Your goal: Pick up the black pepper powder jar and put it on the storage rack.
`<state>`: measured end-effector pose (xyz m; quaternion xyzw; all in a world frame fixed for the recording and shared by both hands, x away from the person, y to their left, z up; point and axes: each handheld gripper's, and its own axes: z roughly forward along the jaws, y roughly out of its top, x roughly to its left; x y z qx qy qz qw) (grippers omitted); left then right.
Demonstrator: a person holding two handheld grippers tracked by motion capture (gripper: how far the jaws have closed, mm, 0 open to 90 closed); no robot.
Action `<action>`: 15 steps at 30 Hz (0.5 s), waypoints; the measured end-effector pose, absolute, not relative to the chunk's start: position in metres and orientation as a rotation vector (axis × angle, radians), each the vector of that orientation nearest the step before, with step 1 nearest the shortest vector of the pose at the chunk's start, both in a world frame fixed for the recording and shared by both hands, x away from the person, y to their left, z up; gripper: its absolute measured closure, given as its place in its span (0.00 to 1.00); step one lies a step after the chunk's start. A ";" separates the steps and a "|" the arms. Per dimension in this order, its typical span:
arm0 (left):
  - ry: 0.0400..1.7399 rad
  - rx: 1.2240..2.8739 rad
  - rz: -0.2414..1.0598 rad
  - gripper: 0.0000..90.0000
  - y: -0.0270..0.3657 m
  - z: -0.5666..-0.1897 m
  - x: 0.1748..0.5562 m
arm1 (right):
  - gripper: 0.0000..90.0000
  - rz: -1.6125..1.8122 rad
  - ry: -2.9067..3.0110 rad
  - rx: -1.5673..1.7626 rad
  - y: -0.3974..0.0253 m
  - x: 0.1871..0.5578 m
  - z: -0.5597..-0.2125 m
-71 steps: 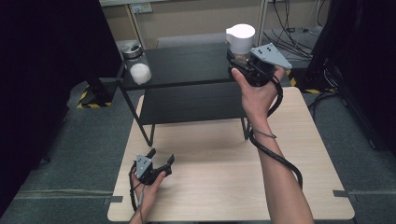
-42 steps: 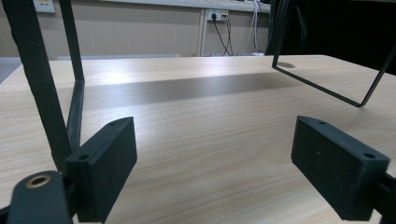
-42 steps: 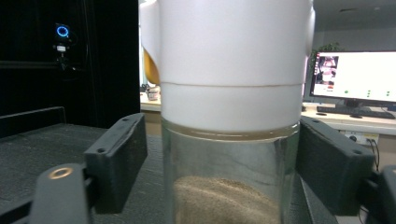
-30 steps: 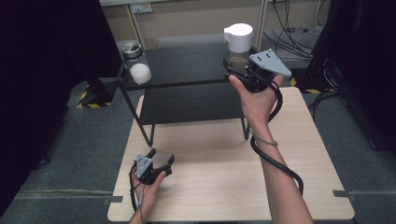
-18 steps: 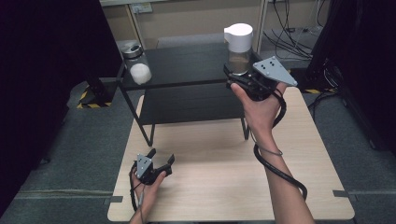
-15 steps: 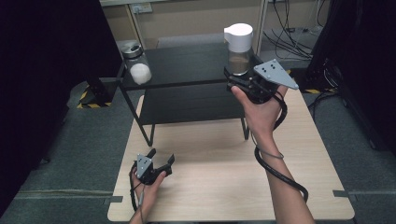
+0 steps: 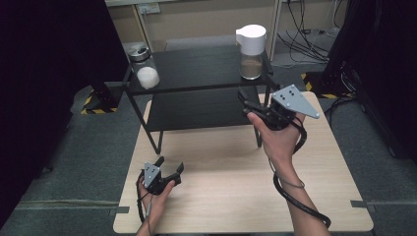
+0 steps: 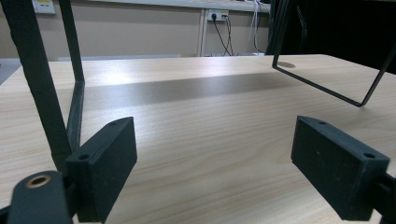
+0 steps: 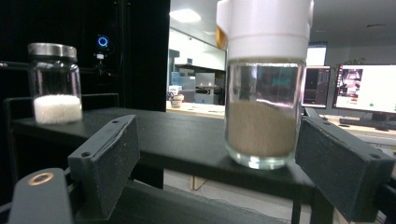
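Right tool (image 7: 253, 105): jaws held wide, nothing gripped, white-lidded jar (image 9: 263, 88) on the shelf (image 7: 196, 73) just ahead. Left tool (image 7: 169, 169): spread, empty, rested on counter (image 7: 221, 196). Step judged release or approach; a straight advance around the jar is called for next.

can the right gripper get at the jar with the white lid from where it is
Probably yes. The right gripper is open, in front of and just below the top shelf, pointing at the white-lidded jar near the shelf's front edge. Nothing stands between them; it would need to rise slightly.

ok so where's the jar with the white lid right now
In the high view the jar with the white lid stands upright at the right end of the black shelf's top, just beyond the open right gripper.
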<state>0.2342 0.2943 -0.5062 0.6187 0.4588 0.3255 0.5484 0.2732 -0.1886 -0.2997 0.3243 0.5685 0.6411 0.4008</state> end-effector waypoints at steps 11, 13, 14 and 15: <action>1.086 1.463 0.772 0.15 0.294 -0.507 0.234 | 0.16 1.631 1.496 0.857 -0.203 0.259 -0.332; 1.086 1.460 0.771 0.15 0.295 -0.507 0.234 | 0.16 1.614 1.515 0.858 -0.206 0.256 -0.338; 1.087 1.460 0.770 0.15 0.295 -0.507 0.234 | 0.16 1.602 1.525 0.857 -0.207 0.254 -0.341; 1.087 1.460 0.770 0.15 0.295 -0.507 0.234 | 0.16 1.597 1.534 0.860 -0.208 0.252 -0.344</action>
